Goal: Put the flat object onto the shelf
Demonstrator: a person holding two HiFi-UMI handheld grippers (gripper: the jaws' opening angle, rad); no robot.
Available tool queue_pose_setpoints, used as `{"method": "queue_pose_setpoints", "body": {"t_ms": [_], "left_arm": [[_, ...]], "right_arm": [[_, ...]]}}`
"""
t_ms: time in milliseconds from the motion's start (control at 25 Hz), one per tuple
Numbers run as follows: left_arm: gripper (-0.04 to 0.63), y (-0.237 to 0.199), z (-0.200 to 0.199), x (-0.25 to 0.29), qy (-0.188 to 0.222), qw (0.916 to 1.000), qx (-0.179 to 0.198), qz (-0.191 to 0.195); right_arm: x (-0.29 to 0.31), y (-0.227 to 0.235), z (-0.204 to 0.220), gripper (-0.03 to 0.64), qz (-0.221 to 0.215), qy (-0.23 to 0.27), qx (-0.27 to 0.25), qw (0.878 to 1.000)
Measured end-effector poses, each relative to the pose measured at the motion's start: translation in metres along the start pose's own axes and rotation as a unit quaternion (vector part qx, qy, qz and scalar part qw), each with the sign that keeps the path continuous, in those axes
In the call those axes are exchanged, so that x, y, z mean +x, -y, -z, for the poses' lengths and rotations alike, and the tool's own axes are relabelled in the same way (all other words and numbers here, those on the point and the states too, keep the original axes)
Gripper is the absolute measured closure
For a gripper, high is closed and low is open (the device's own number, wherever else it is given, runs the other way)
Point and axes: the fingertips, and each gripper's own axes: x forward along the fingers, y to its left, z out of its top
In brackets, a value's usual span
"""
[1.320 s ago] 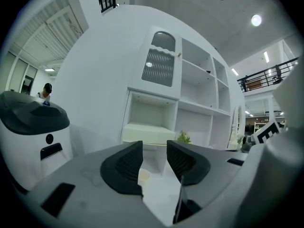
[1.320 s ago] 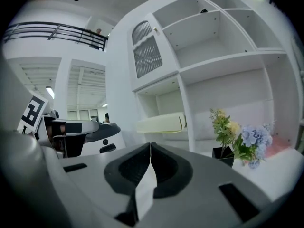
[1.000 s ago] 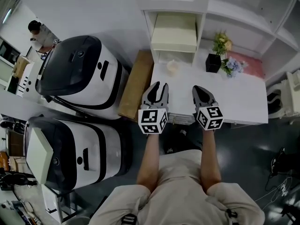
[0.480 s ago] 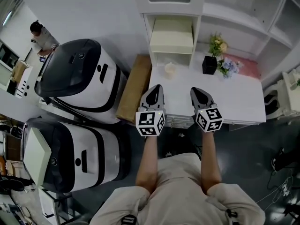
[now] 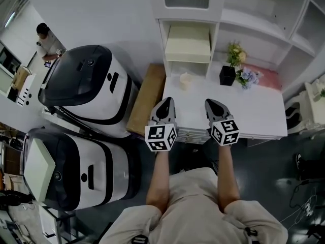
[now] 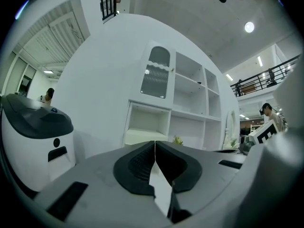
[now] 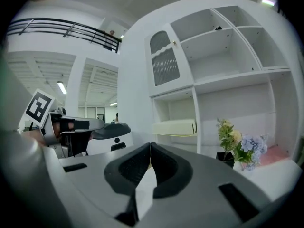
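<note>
A flat cream box [image 5: 188, 43] is shown lying inside an open compartment of a white shelf unit [image 5: 162, 39] behind a white table [image 5: 254, 105], while the left gripper [image 5: 167, 101] and right gripper [image 5: 209, 102] are held side by side over the table's near edge, each with jaws pressed together on nothing.

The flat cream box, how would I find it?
Find the white shelf unit behind the white table. The open compartment under its door, at the left, holds the flat cream box. The cup and flower pot nearby stand outside, on the table.
</note>
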Motion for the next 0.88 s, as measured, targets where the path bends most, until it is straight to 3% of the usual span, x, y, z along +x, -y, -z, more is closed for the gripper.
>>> {"method": "queue_pose_setpoints", "body": {"t_ms": [880], "left_arm": [[0.584, 0.000, 0.008, -0.003, -0.006, 0.9999, -0.008, -0.007]], "right_arm": [[-0.009, -0.003, 0.017, 0.548, 0.013, -0.020, -0.017, 1.000]]}}
